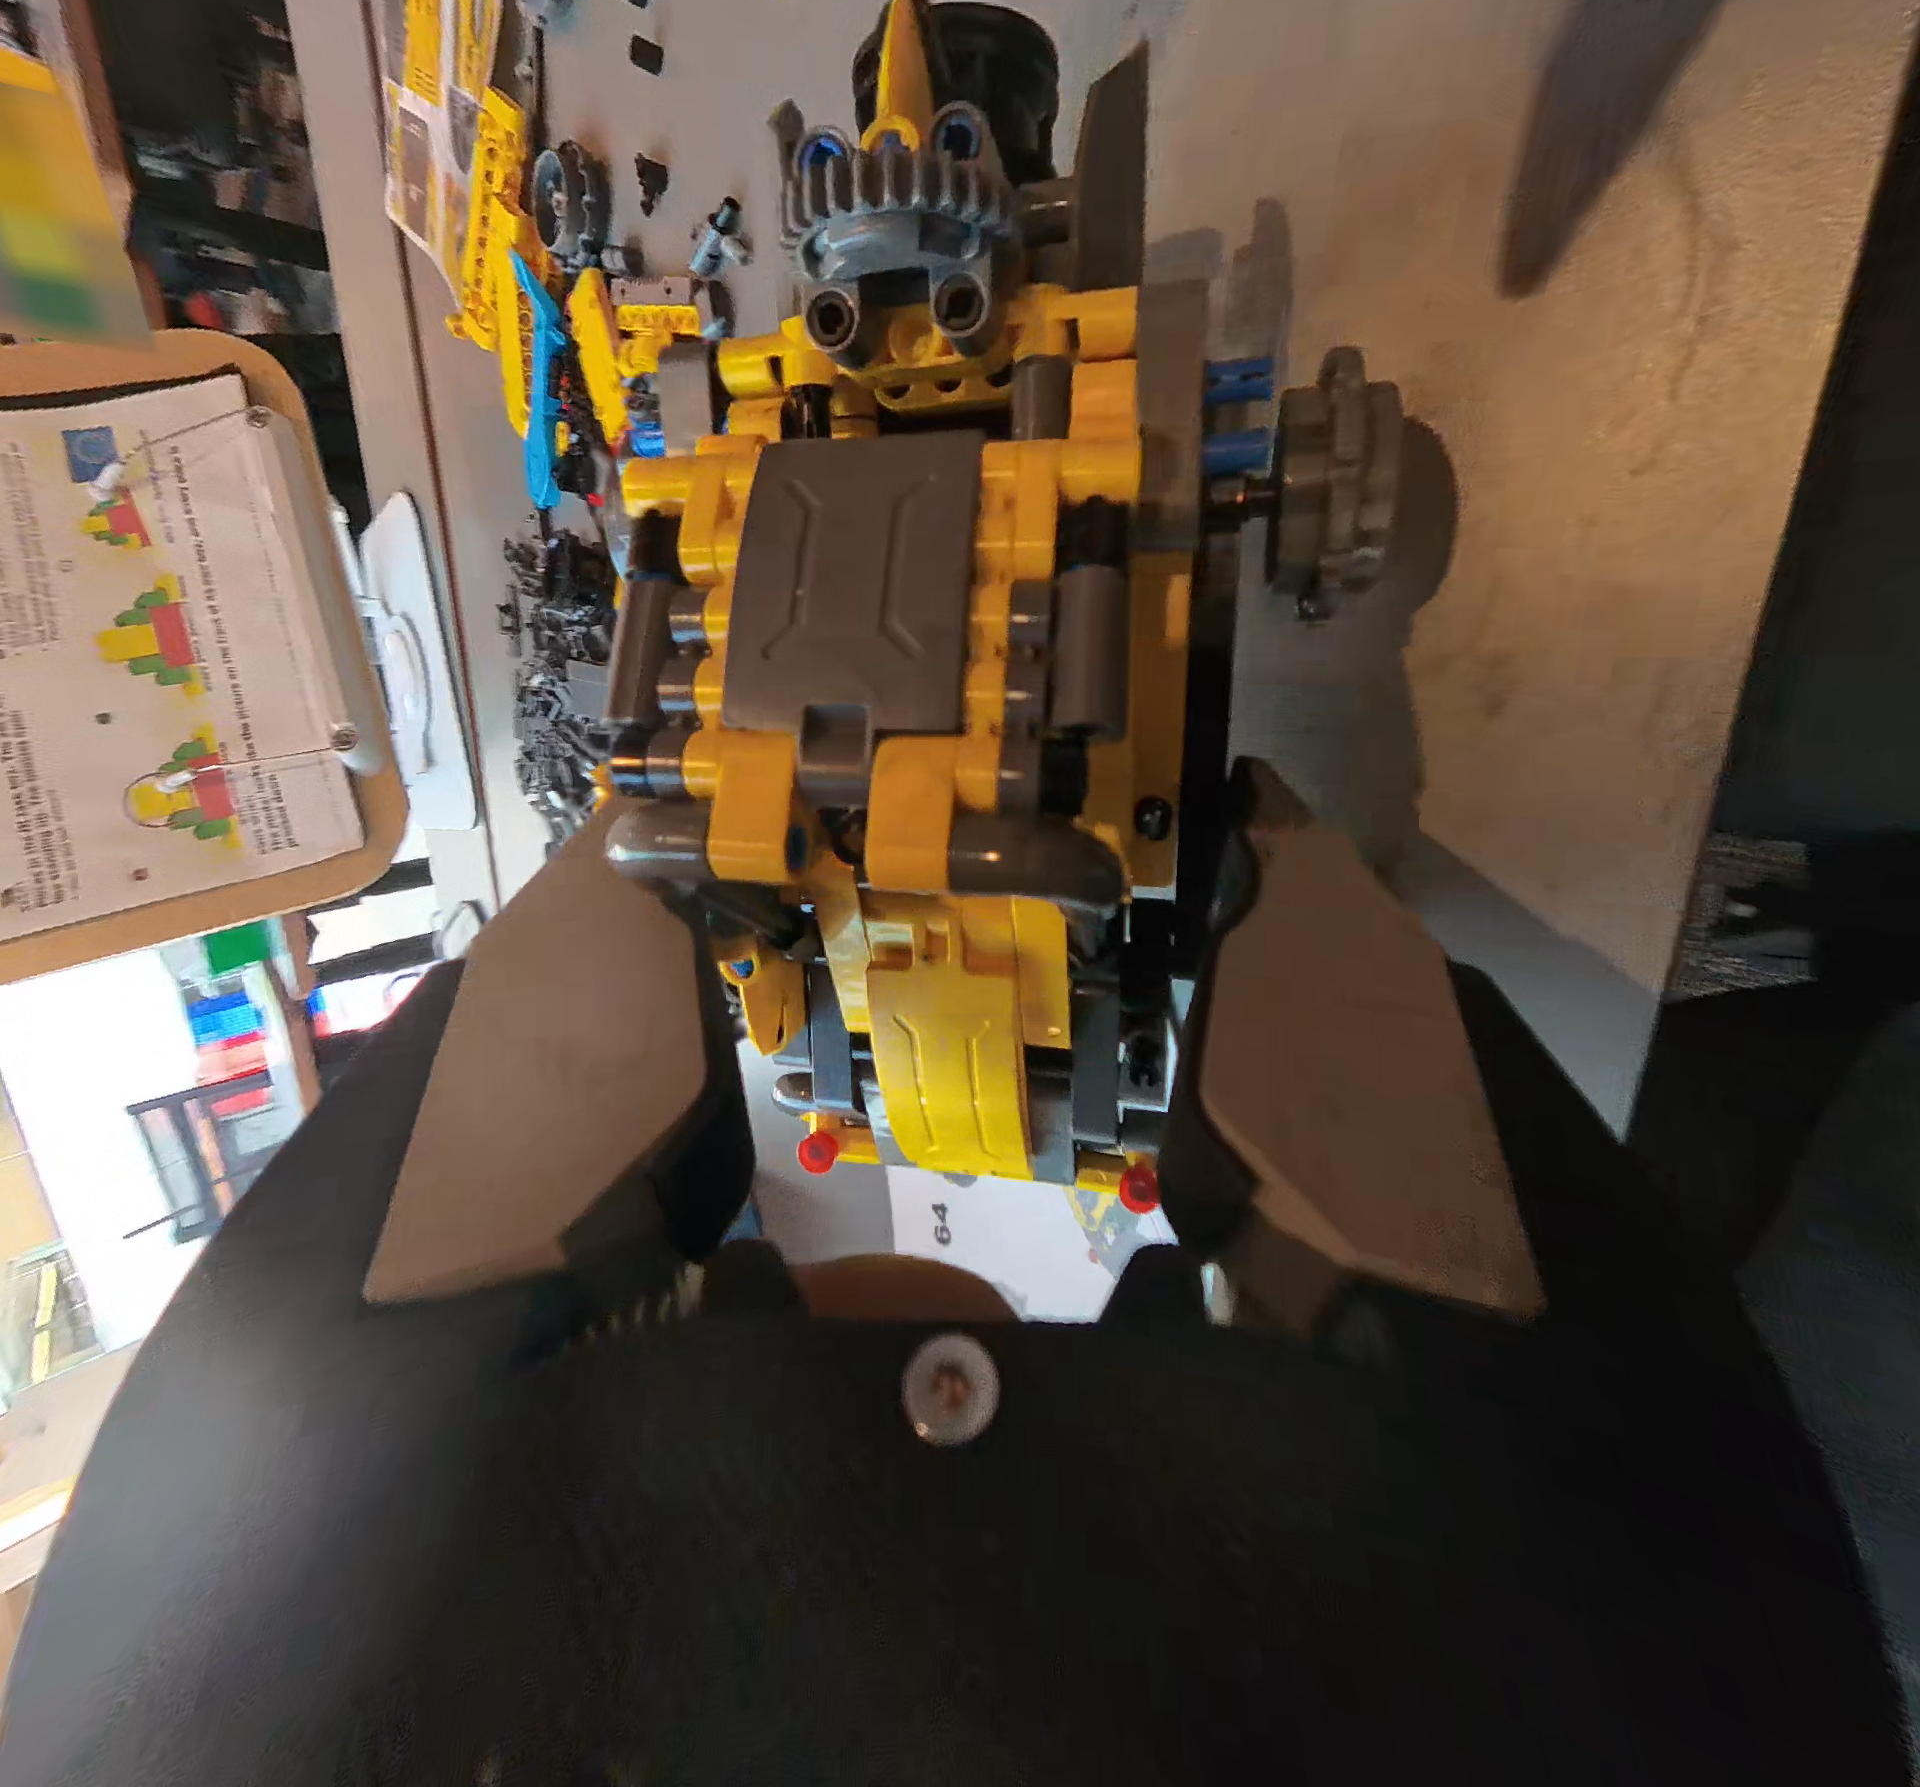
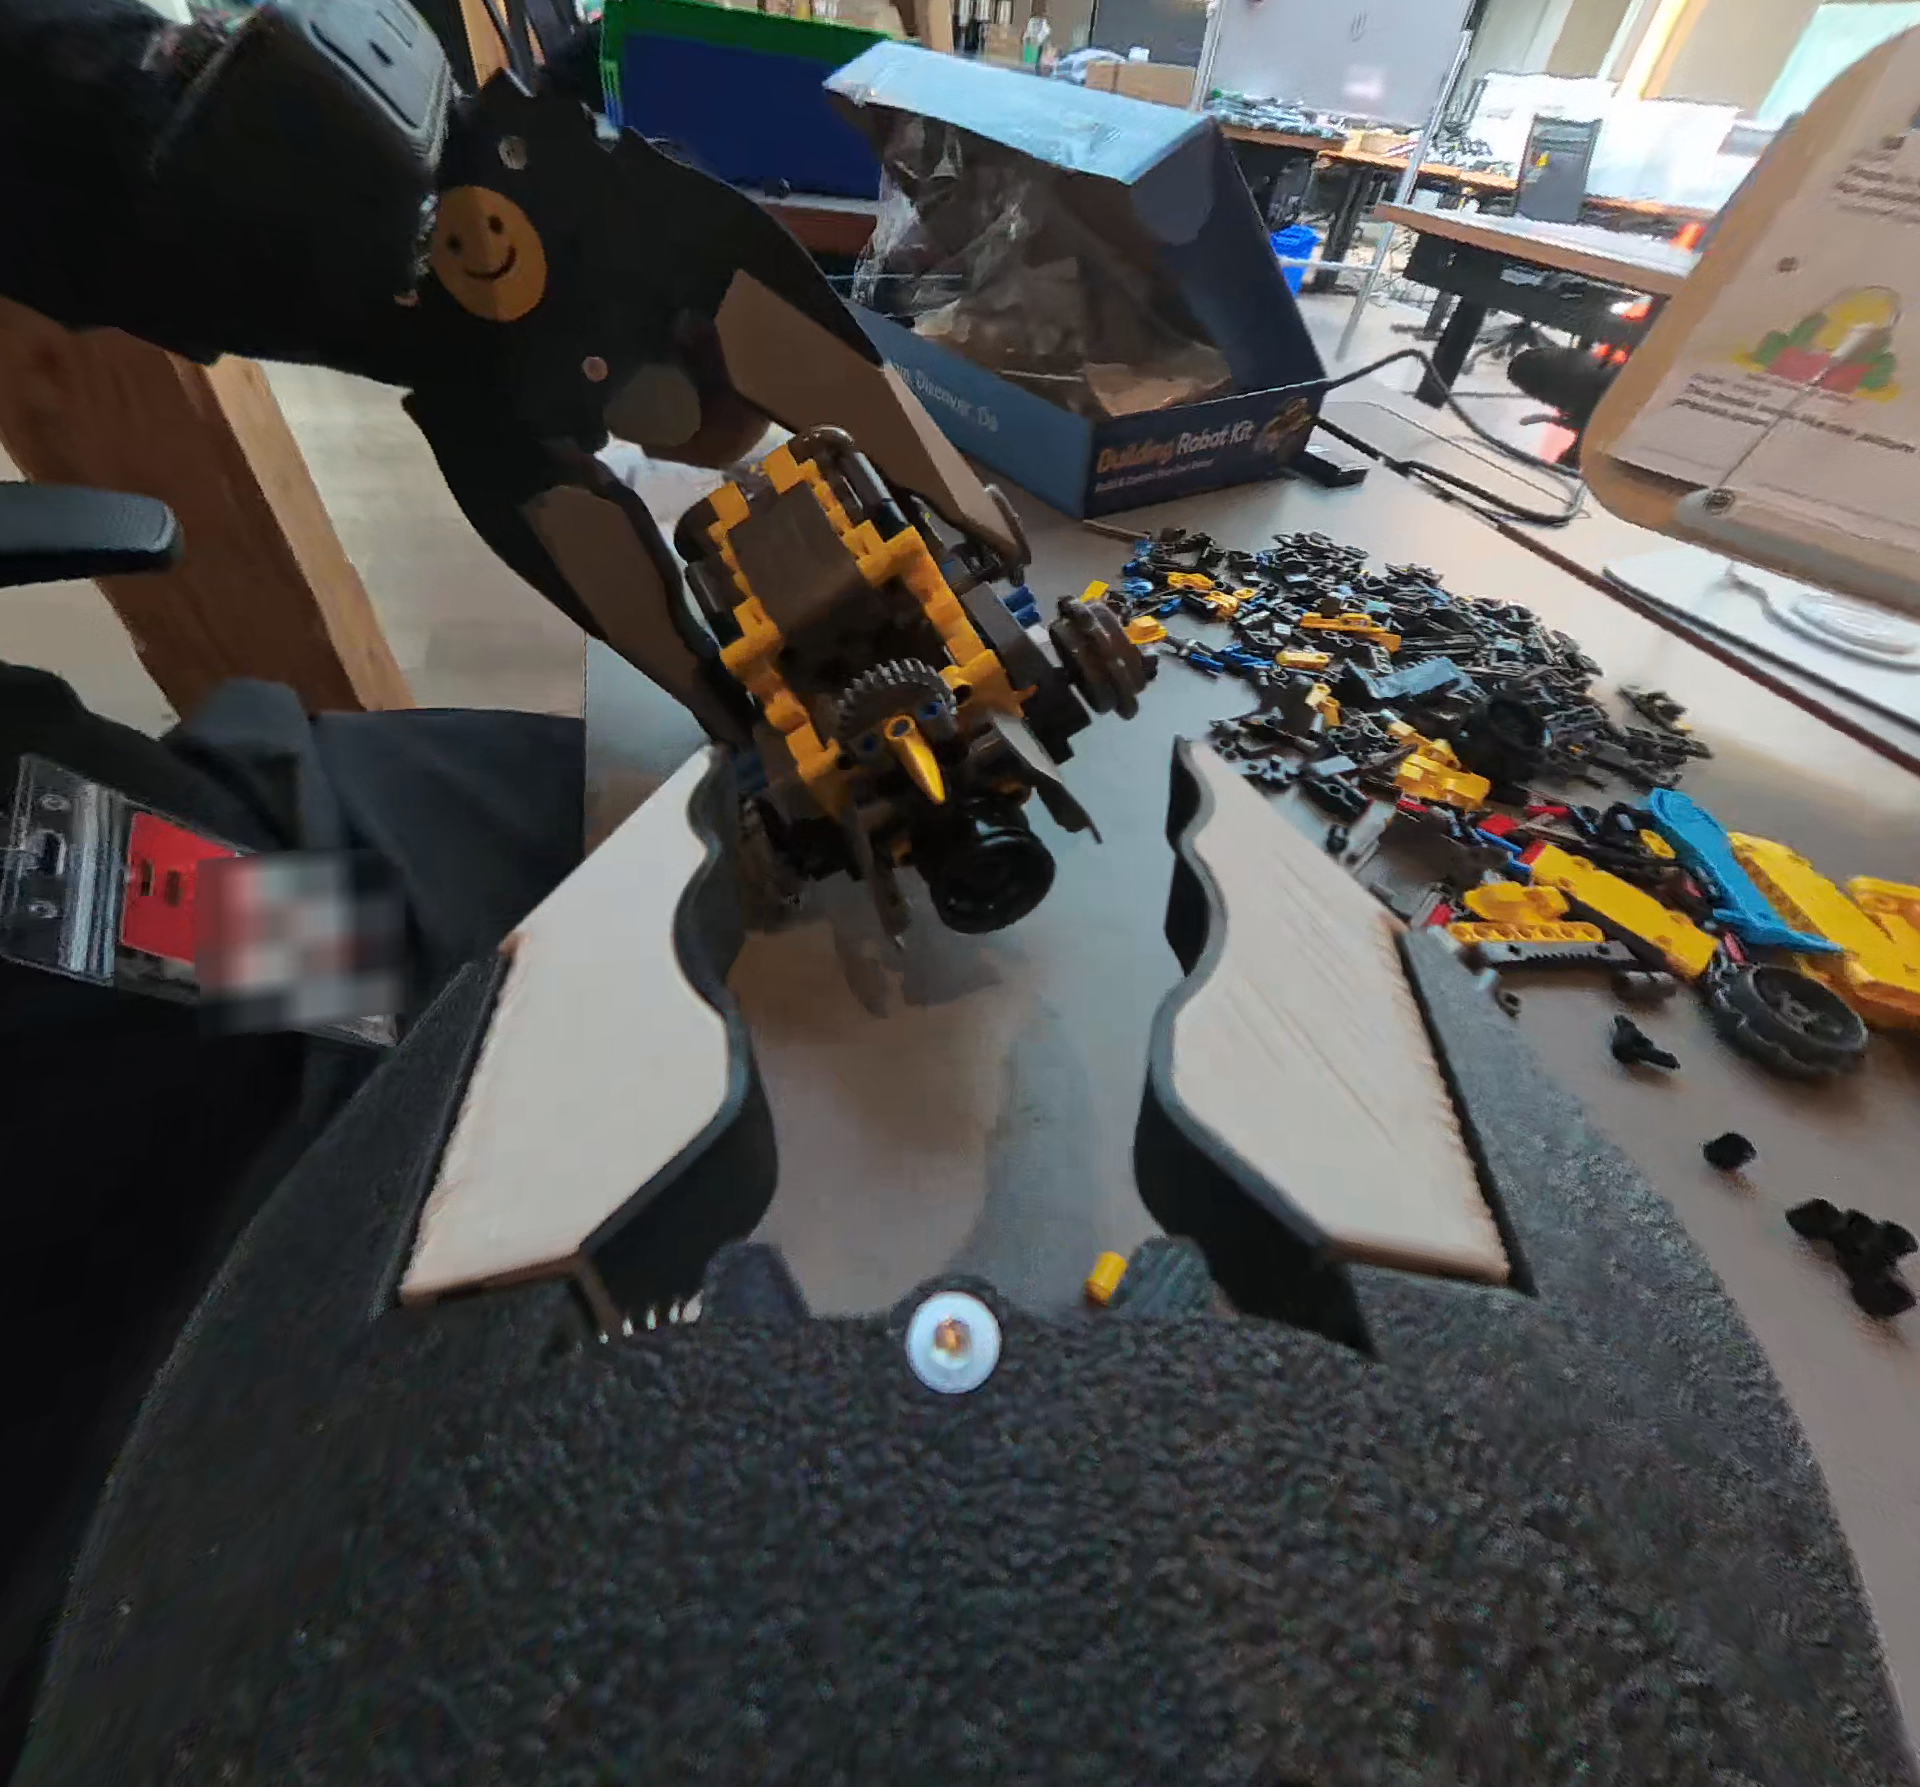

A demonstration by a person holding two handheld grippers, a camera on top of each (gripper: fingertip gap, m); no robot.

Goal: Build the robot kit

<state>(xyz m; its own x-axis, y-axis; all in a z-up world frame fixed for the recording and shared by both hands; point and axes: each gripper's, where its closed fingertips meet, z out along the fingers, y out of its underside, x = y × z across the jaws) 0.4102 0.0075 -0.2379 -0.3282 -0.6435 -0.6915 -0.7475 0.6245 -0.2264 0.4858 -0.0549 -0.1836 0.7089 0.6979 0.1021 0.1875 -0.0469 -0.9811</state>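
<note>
My left gripper (image 1: pixel 935 812) is shut on a yellow and grey brick-built vehicle model (image 1: pixel 862 594), with one finger on each side of its body. In the right wrist view the left gripper (image 2: pixel 862 636) holds the model (image 2: pixel 821 584) tilted, nose down, over the near left part of the table (image 2: pixel 935 1114). The model carries a grey gear (image 2: pixel 883 688), a yellow cone, a black wheel (image 2: pixel 987 870) and a grey sprocket (image 2: pixel 1101 657) on one side. My right gripper (image 2: pixel 945 761) is open and empty, just in front of the model's wheel end and apart from it.
A pile of loose black, yellow and blue parts (image 2: pixel 1403 657) covers the table's right side, with a loose wheel (image 2: pixel 1782 1015) and a blue piece (image 2: pixel 1714 864). An open blue box (image 2: pixel 1091 283) stands behind. A wooden stand with a sheet (image 2: pixel 1787 335) is at far right. A small yellow piece (image 2: pixel 1104 1277) lies near my right gripper. Left tips to right tips: about 12 cm.
</note>
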